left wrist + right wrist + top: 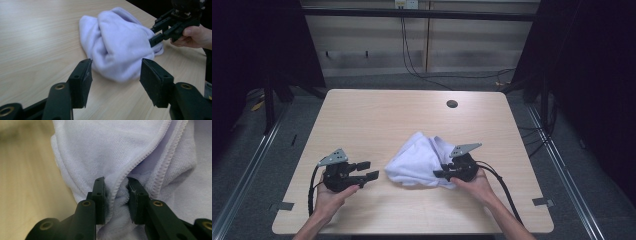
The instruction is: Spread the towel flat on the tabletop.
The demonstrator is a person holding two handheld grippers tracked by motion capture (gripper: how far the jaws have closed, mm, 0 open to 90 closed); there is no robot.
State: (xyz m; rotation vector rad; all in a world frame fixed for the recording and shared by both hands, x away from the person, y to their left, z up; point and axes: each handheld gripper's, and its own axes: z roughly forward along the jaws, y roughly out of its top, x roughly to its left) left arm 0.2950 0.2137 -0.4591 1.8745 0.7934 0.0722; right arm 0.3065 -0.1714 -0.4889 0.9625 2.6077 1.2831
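Note:
A crumpled white towel (419, 160) lies on the wooden table (377, 115), a little right of the middle near the front. My right gripper (440, 173) is at the towel's right side, shut on a bunched fold with a stitched hem (140, 160) between its pads. In the left gripper view the towel (117, 42) lies just ahead, with the right gripper (156, 35) biting into its far side. My left gripper (369, 169) stands open on the table left of the towel, its tips short of the cloth with nothing between them (116, 65).
A round cable hole (452, 104) sits near the table's back right. Grey tape marks lie at the front left (285, 205) and front right (542, 201) corners. Cables (412, 65) run over the floor behind the table.

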